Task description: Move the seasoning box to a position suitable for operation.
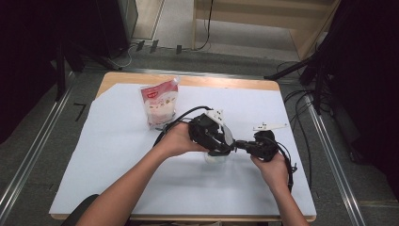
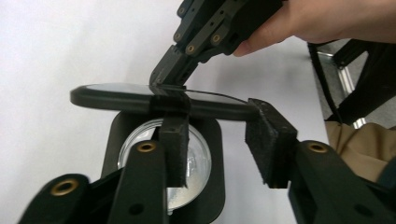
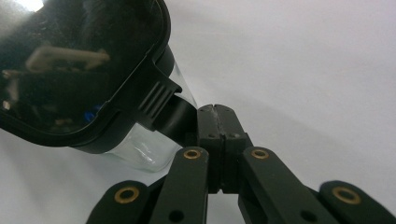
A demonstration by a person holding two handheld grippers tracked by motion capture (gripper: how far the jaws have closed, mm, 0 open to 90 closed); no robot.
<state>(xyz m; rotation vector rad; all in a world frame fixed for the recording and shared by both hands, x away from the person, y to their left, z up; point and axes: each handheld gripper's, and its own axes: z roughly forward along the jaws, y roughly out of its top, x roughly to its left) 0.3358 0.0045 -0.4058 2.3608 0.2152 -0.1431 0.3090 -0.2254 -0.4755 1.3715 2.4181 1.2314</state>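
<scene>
Left gripper (image 1: 221, 150) stands unclenched around the black lid (image 2: 159, 100), over the half-hidden glass container (image 1: 215, 157) at mid-table. Right gripper (image 1: 237, 144) is clenched on the lid's tab (image 3: 180, 116). A rice pouch (image 1: 159, 103) stands behind, well apart.
</scene>
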